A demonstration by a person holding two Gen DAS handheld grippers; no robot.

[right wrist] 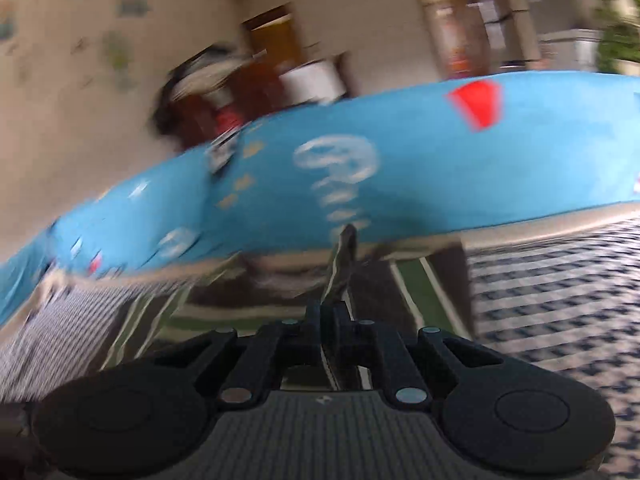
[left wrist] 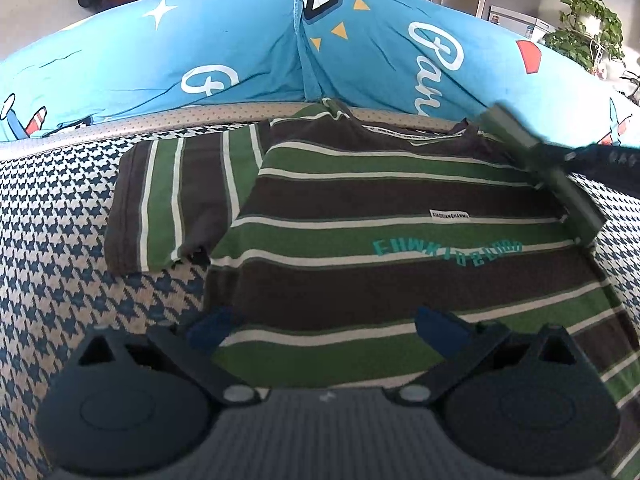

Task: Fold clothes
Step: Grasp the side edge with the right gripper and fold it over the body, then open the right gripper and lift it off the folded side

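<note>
Clearly, striped shirt with teal "EHWKID" print, white label

Shirt: striped T-shirt, green, brown and white, lying flat on houndstooth cover; teal lettering and small white label on chest.
Sleeve: left-hand sleeve spread outward, flat.
Left gripper: left gripper low over shirt hem, blue fingertips spread wide, nothing between.
Right gripper: right gripper at shirt's right shoulder edge, blurred, pinching cloth.
Behind: blue printed bedding bunched along far edge.
Background: potted plant, top right.
</note>
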